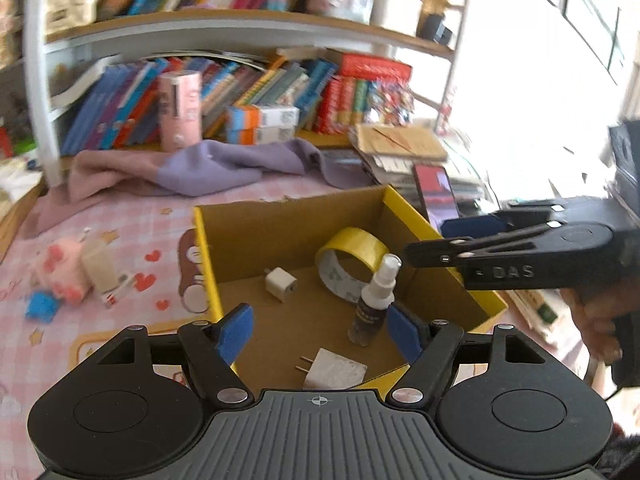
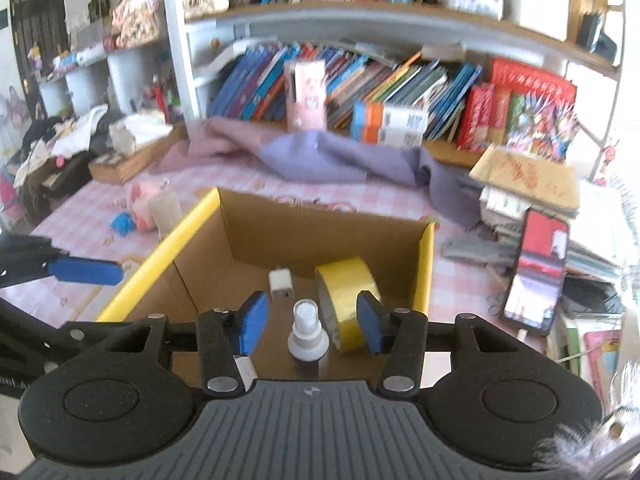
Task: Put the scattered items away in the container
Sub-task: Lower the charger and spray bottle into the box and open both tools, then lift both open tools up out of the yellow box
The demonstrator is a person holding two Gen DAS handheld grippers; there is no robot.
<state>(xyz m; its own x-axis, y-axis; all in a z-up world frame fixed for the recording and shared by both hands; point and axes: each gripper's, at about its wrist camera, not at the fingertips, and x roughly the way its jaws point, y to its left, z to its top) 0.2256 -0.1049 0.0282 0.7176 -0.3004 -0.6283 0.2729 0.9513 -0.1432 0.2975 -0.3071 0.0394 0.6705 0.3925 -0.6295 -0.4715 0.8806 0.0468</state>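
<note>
Inside yellow-edged cardboard box (image 1: 404, 204): upright small dark spray bottle with white cap (image 1: 374, 300), yellow tape roll (image 1: 352, 256), two white plug adapters (image 1: 281, 283), left gripper (image 1: 320, 332) open, empty, right gripper (image 2: 312, 320) open above bottle, not touching, pink plush toy (image 1: 64, 276) outside on checkered tablecloth (image 1: 132, 220)

box (image 1: 408, 216) top open, spray bottle (image 1: 374, 300) upright inside, mid-floor free

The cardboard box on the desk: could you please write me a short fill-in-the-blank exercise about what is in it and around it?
1. The tape roll inside the cardboard box is ____ in colour.
2. The spray bottle in the box stands ____.
3. The pink plush toy lies ____ the box.
4. The pads of the right gripper are ____ in colour.

Missing words: yellow; upright; outside; blue
</note>
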